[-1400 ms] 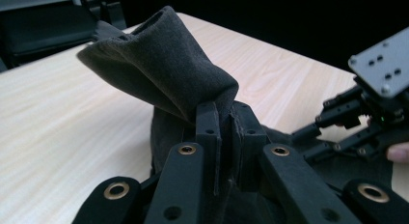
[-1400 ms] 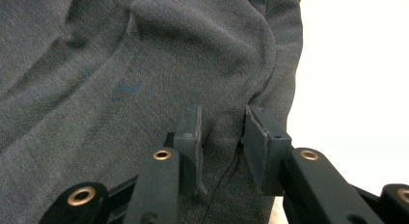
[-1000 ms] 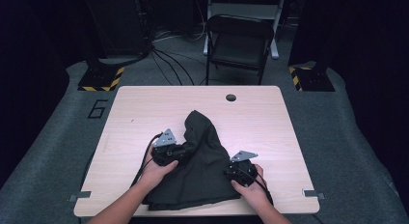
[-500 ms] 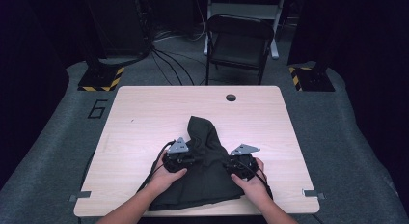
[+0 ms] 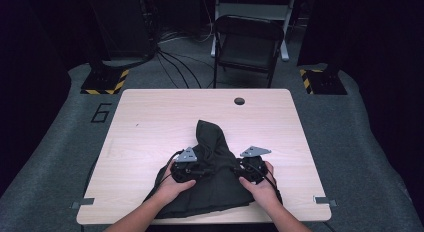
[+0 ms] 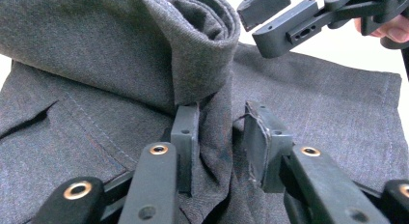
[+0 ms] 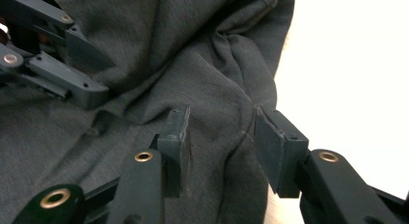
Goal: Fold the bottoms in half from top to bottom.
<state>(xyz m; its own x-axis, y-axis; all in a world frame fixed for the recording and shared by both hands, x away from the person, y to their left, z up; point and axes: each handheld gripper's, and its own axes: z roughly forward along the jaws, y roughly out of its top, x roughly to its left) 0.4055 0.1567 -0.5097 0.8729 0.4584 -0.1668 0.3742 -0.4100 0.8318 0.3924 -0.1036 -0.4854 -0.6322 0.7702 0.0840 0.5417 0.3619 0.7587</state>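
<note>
Two grippers sit close together on a dark grey garment [image 5: 215, 192] near the front edge of a pale wooden table [image 5: 150, 122]. The left gripper [image 5: 189, 168] is at the garment's left side and the right gripper [image 5: 252, 168] at its right, each held by a hand, with a narrow raised ridge of cloth running between them toward the far side of the table. The left hand [image 5: 175, 184] and right hand [image 5: 260, 189] come in from the near edge.

In the left gripper view, the left gripper [image 6: 219, 137] has its jaws parted, with a bunched fold of the garment [image 6: 96, 64] standing in the gap between the pads; the cloth touches the left pad, and a rolled hem curls above it. The right gripper [image 6: 289, 21] shows at the upper right, just above the cloth.

In the right gripper view, the right gripper [image 7: 219, 137] also has its jaws apart, straddling a wrinkled edge of the garment [image 7: 193, 50], with bare table [image 7: 347, 64] to the right. The left gripper [image 7: 53, 64] lies at the upper left, on the cloth.

Beyond the table stand a dark folding chair [image 5: 247, 42] and two bases with yellow-black stripes [image 5: 105, 82]. A round hole [image 5: 239, 100] marks the table's far edge.
</note>
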